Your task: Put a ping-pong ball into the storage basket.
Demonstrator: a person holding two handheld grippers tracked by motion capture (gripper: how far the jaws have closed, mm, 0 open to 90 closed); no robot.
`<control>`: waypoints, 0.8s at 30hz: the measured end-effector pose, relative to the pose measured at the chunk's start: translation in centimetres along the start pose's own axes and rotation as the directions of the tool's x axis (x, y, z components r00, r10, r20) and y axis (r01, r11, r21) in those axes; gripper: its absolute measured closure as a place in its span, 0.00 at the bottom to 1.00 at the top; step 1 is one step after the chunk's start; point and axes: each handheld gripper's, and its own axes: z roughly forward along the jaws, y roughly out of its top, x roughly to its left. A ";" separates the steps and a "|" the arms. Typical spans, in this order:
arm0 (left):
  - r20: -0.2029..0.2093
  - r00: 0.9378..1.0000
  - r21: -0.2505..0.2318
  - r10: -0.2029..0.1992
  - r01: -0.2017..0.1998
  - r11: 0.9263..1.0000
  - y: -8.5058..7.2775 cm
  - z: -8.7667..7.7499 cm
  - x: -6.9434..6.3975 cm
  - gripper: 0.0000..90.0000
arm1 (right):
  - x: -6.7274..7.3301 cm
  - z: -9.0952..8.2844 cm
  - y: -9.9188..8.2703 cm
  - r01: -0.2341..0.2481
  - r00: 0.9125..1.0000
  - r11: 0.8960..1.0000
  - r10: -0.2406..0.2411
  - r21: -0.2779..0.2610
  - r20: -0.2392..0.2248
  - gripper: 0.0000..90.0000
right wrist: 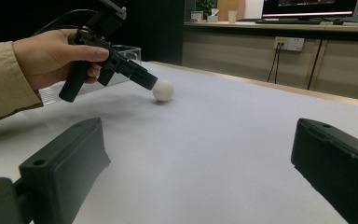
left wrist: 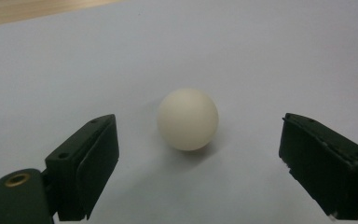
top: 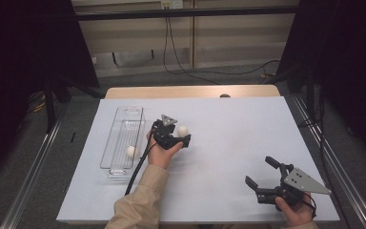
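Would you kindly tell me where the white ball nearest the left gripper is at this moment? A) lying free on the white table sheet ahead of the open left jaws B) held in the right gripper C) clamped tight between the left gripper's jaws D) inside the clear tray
A: in the left gripper view the ball rests on the table sheet, with gaps on both sides to the spread jaws of the left gripper.
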 end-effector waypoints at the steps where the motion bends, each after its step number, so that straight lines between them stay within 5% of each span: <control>1: 0.002 1.000 0.000 -0.006 0.006 1.000 0.0 0.0 0.0 0.13 | 0.0 0.0 0.0 0.001 1.000 1.000 -0.001 0.000 0.001 0.03; 24: 0.006 1.000 -0.001 -0.008 0.008 1.000 0.1 1.1 -0.1 0.13 | -0.1 -0.2 -0.1 -0.003 1.000 1.000 0.003 0.003 0.007 0.03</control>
